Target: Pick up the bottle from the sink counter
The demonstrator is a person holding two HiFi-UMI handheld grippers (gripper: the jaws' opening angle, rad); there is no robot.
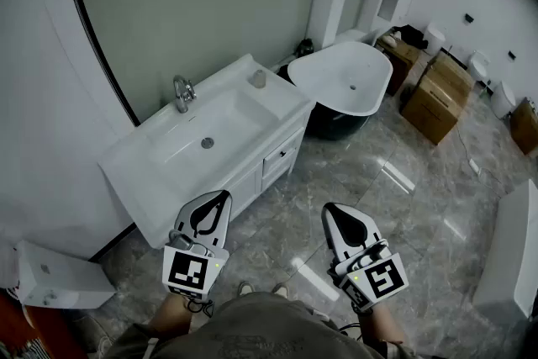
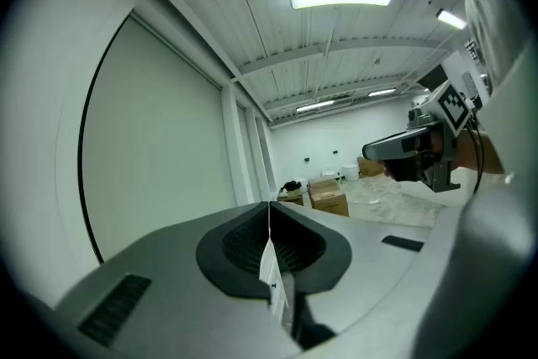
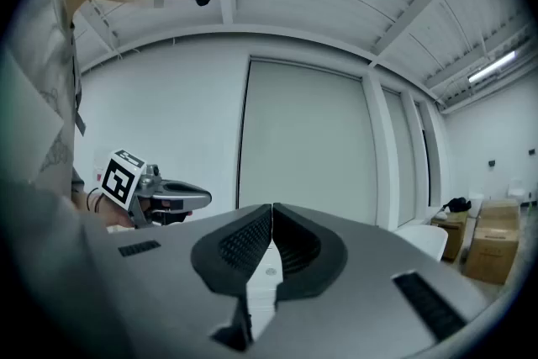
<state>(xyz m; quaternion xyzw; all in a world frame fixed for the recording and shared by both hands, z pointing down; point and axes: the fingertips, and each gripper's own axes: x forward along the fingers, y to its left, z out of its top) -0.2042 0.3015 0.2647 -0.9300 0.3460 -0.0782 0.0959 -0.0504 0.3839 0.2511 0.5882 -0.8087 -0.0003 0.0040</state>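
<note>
Left gripper, right gripper: jaws pressed together, empty, held level at waist, well apart from sink counter (likely pre-approach). Small bottle stands at counter's back right corner, untouched.

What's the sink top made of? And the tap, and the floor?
The sink top looks like glossy white ceramic, smooth and moulded in one piece. The tap looks like shiny metal, silvery with glints. The floor looks like polished grey marble or marble-look tile: veined, with light reflections.
</note>
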